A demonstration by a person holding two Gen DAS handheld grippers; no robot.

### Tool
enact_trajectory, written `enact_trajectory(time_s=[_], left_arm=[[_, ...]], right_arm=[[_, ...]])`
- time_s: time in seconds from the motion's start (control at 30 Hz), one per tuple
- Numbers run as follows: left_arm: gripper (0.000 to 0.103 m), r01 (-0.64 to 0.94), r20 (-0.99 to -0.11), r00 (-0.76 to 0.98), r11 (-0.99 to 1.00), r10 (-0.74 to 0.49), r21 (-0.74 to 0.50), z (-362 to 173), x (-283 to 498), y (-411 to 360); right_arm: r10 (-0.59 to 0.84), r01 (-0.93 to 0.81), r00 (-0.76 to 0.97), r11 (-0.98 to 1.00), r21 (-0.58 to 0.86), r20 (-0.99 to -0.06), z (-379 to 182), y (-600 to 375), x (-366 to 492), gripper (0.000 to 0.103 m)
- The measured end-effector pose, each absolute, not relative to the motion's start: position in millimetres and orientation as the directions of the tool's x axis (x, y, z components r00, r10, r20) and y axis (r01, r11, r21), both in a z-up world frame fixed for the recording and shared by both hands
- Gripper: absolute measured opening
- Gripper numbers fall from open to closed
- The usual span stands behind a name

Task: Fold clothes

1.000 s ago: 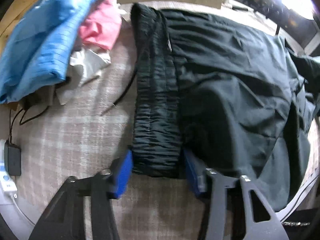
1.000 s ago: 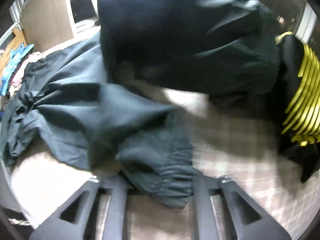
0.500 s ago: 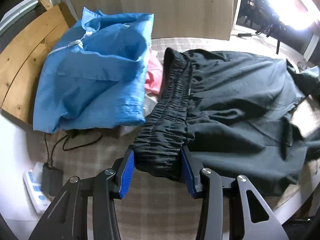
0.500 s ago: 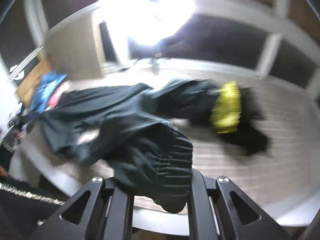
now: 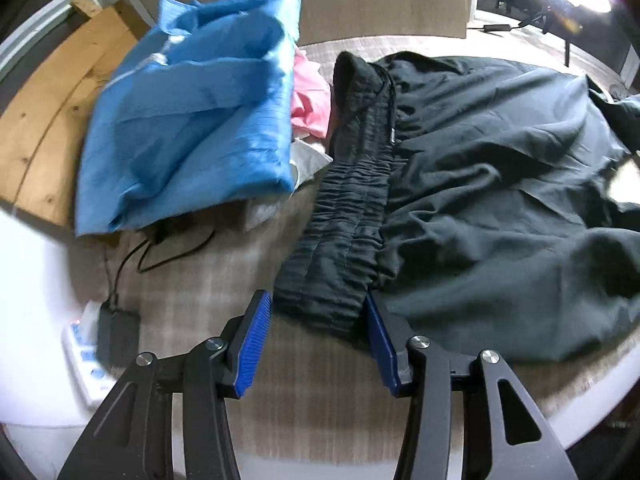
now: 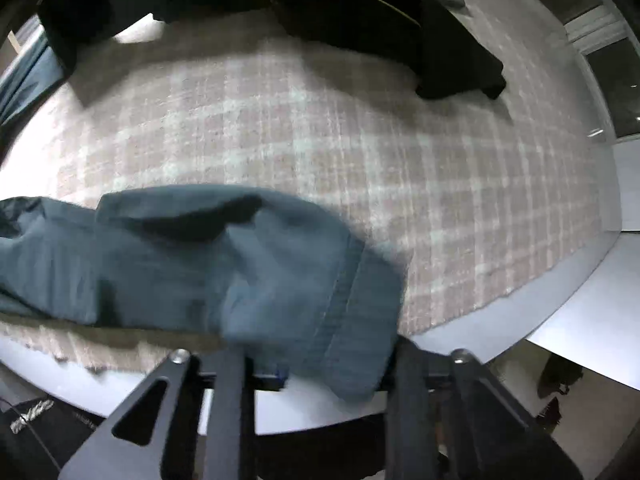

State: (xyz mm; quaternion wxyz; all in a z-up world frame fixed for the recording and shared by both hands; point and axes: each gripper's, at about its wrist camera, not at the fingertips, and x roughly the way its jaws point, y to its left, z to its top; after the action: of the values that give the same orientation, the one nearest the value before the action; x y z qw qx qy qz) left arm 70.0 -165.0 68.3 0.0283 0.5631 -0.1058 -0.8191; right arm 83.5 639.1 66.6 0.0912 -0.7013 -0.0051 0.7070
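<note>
Since the earlier frames the right gripper (image 6: 316, 364) has swung from looking out across the room to pointing straight down at the checked bed cover (image 6: 360, 152), and the trouser leg hem (image 6: 304, 292) it carries now lies near the cover's front edge — the jaws are opening, with the hem still between them; whether the pads still press cannot be told through the blur. The left gripper (image 5: 318, 344) has drawn back slightly from the dark trousers (image 5: 500, 200): the gathered waistband (image 5: 344, 248) sits between the blue pads (image 5: 252, 344), the right-hand pad touching the fabric, the left-hand pad standing just clear, jaws widening. The trousers remain spread across the bed cover, waistband toward the left end. Beside the waistband lie the blue garment (image 5: 192, 120) and a pink cloth (image 5: 310, 96), unmoved. In the right wrist view a black garment with yellow stripes (image 6: 360, 12) lies at the far edge.
</note>
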Motion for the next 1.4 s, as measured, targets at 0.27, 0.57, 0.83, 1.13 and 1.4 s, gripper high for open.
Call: enact_trajectory(time_s=[0.27,0.57,0.83,1.13,1.4], left_arm=[[0.045,-0.075,-0.886,-0.416,-0.963,-0.206,0.260,119,101,-135],[0.045,-0.455,-0.901,-0.420,-0.884,0.110,0.105,112,44,52],[0.045,-0.629,-0.899,-0.378,-0.773,0.219,0.076,99,22,156],[0.045,-0.669,-0.924,-0.325,-0.739,0.202,0.074,88,6,195],[0.045,-0.661,-0.932,-0.251,-0.750,0.261,-0.032,68,-29,226]], right_arm=[[-0.045,-0.172,-0.266,-0.981,0.094,-0.963,93,674,113,0.056],[0.089,-0.080,-0.149,-0.994,-0.078,-0.985,43,670,68,0.035],[-0.139,-0.041,-0.439,-0.984,0.174,-0.888,147,646,23,0.055],[-0.031,0.196,-0.521,-0.977,-0.085,-0.853,172,589,-129,0.065],[-0.107,0.414,-0.392,-0.908,-0.071,-0.914,136,567,-178,0.047]])
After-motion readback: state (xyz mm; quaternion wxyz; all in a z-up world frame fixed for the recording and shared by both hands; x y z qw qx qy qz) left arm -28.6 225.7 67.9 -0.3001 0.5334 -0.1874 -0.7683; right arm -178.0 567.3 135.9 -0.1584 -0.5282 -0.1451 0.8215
